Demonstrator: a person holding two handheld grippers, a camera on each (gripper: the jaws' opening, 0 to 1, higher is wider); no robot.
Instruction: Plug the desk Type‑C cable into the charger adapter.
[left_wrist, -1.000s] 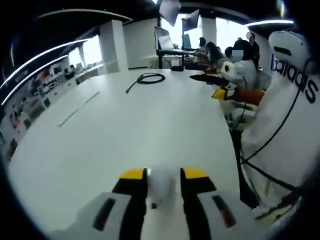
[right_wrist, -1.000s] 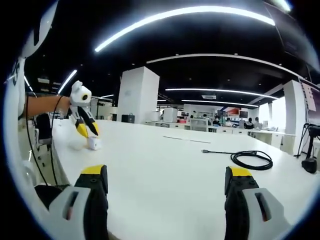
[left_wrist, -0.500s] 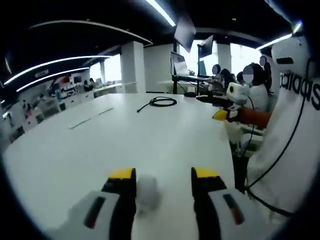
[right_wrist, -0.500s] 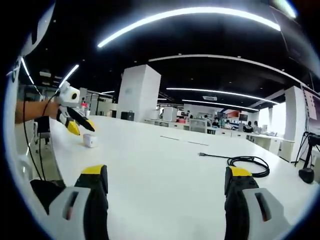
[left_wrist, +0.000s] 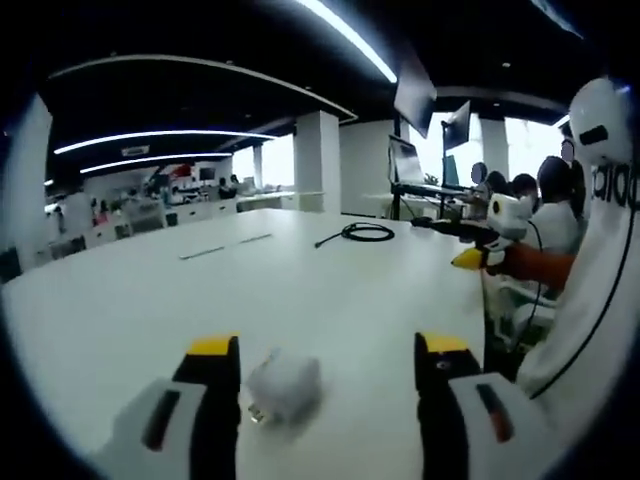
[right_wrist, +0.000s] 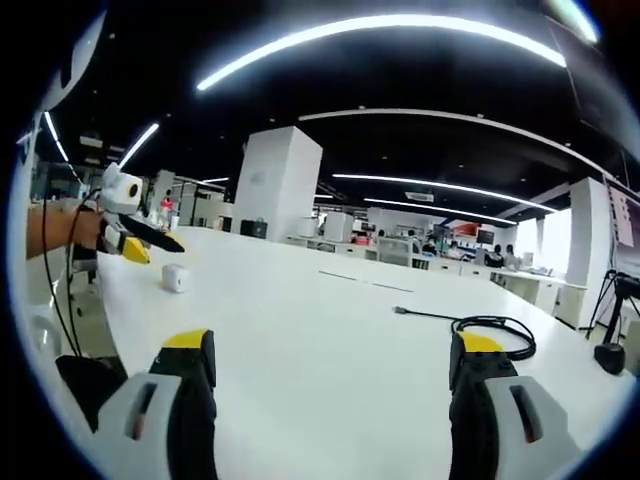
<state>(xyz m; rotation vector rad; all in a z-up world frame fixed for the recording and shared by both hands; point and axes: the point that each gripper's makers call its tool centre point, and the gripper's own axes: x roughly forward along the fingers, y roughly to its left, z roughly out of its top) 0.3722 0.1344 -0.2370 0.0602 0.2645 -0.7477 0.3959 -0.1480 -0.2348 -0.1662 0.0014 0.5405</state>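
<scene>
A big white table (left_wrist: 130, 300) fills the room's middle, and everything here sits on it or hangs over it. In the left gripper view, the left gripper (left_wrist: 328, 352) hangs just above the table with its two yellow-tipped jaws spread wide apart. A small white charger (left_wrist: 284, 384) lies on the table between those jaws, close to the left jaw, and nothing is pinching it. Its metal prongs point toward the left jaw. Far across the table from the charger, a black cable (left_wrist: 362, 232) lies in a loose coil with one end stretched out straight. In the right gripper view, the right gripper (right_wrist: 334, 352) also has its jaws spread wide, with nothing between them but bare table. From there the charger (right_wrist: 175, 278) looks like a tiny white block near the table's edge, and the left gripper (right_wrist: 135, 240) hangs just beside it. The cable (right_wrist: 495, 333) rests on the table, well apart from the charger.
</scene>
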